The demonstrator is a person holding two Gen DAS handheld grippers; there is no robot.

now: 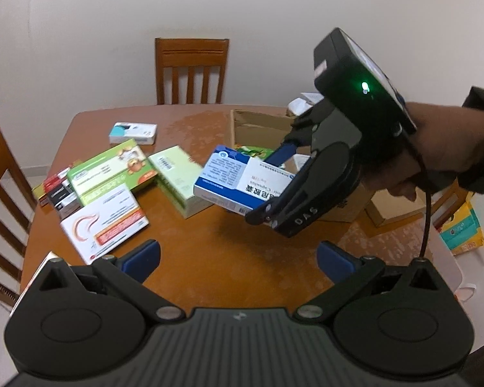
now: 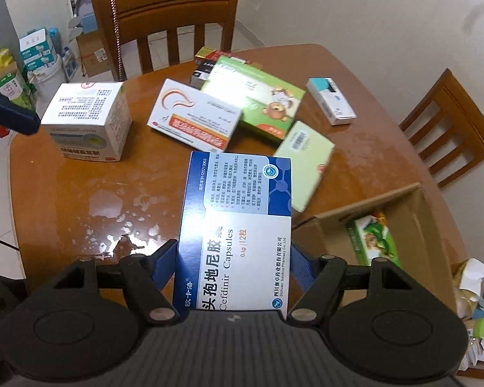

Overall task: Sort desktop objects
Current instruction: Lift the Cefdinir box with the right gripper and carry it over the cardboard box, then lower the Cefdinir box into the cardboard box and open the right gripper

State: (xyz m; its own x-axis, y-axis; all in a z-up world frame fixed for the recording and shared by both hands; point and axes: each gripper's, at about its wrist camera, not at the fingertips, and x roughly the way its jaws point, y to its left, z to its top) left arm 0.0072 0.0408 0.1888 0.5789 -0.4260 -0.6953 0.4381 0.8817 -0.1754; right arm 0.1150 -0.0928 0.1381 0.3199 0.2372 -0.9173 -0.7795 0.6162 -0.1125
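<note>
Blue box (image 2: 238, 225): in the air, just beside the cardboard box (image 2: 413, 225), over the table (image 2: 64, 193).
Right tongs (image 2: 232, 267): pinching its long sides.
Left tongs (image 1: 238, 261): spread wide, holding nothing.
Feel: probably light, thin card; squeeze gently.

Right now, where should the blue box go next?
Probably over to the carton and down into it. The right gripper holds the blue box above the table, and the carton beside it is open with one green box already inside.
</note>
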